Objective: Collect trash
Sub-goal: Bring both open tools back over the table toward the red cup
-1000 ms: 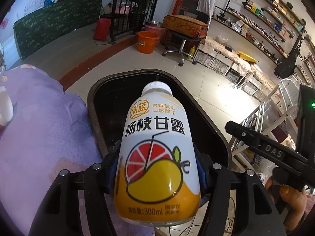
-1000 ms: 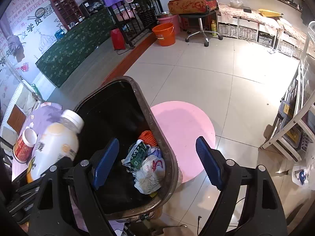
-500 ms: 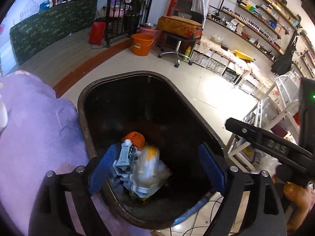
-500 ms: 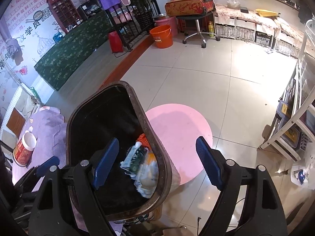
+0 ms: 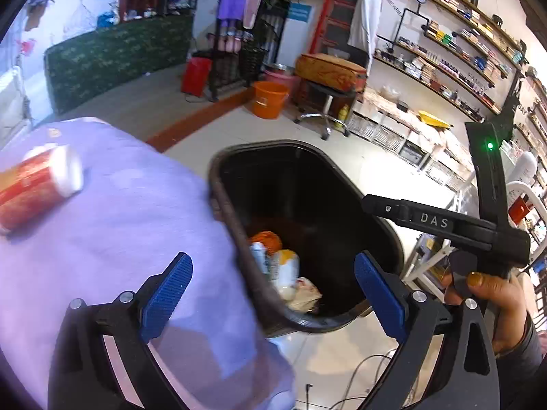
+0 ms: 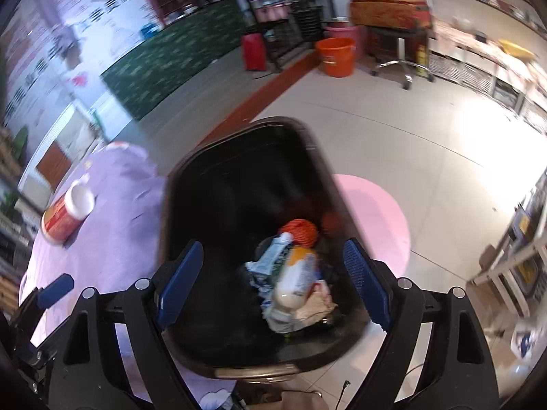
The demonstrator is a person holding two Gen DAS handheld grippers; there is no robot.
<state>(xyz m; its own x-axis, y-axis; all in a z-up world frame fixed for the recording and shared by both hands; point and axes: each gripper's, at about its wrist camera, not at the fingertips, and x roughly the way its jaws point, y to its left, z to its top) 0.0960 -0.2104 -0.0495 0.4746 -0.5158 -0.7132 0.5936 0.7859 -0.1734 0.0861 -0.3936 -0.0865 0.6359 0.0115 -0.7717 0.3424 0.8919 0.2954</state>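
A dark trash bin (image 5: pixel 222 201) (image 6: pixel 164 225) stands beside a table with a purple cloth (image 5: pixel 112 225) (image 6: pixel 112 232). Inside lie the white and yellow drink bottle (image 5: pixel 285 270) (image 6: pixel 295 278), an orange ball of netting (image 6: pixel 301 230), and crumpled wrappers (image 6: pixel 270 263). A red and white cup (image 5: pixel 37 184) (image 6: pixel 66 212) lies on its side on the cloth. My left gripper (image 5: pixel 270 287) is open and empty, over the bin's near-left rim. My right gripper (image 6: pixel 271 283) is open and empty above the bin; its body (image 5: pixel 441 222) shows in the left wrist view.
A round pink mat (image 6: pixel 372 218) lies on the tiled floor right of the bin. Farther off are an orange bucket (image 5: pixel 268 99), a stool on wheels (image 5: pixel 324 116), a white rack (image 6: pixel 512 249) at right, and wall shelves (image 5: pixel 454 44).
My left gripper opened and let the drink bottle fall into the bin, then swung left over the purple cloth. The right gripper moved in over the bin.
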